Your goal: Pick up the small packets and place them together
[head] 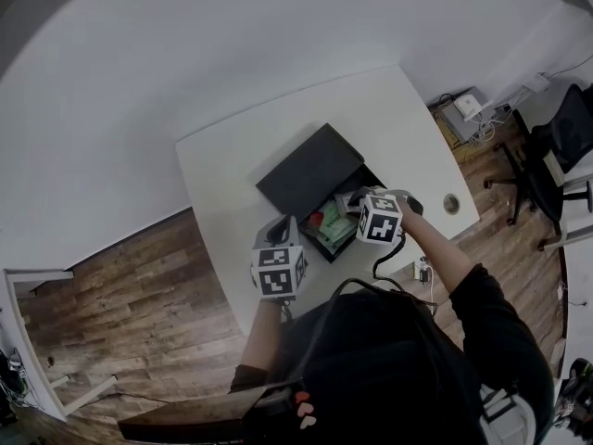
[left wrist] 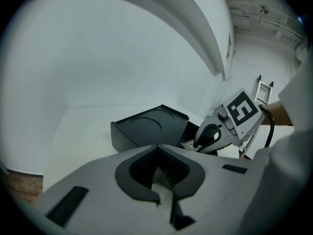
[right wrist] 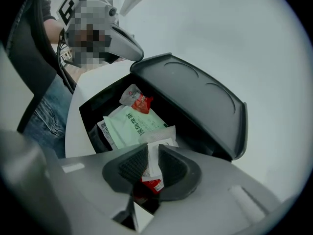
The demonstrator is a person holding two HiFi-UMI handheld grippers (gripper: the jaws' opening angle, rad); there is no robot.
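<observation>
A black box point(head: 326, 251) stands on the white table point(head: 232, 170) with its lid point(head: 309, 171) swung open. My right gripper point(head: 380, 216) hovers over the box. In the right gripper view it point(right wrist: 149, 151) is shut on a small white and red packet point(right wrist: 152, 168), which stands up between the pads. Below it in the box lie a pale green packet point(right wrist: 134, 126) and a small red and white packet point(right wrist: 138, 100). My left gripper point(head: 278, 267) waits near the table's front edge, left of the box. Its fingertips point(left wrist: 157, 151) meet with nothing between them.
The open lid point(right wrist: 195, 97) leans away on the far side of the box. A black office chair point(head: 556, 146) and a box of cables point(head: 463, 109) stand on the wooden floor to the table's right. White wall lies behind the table.
</observation>
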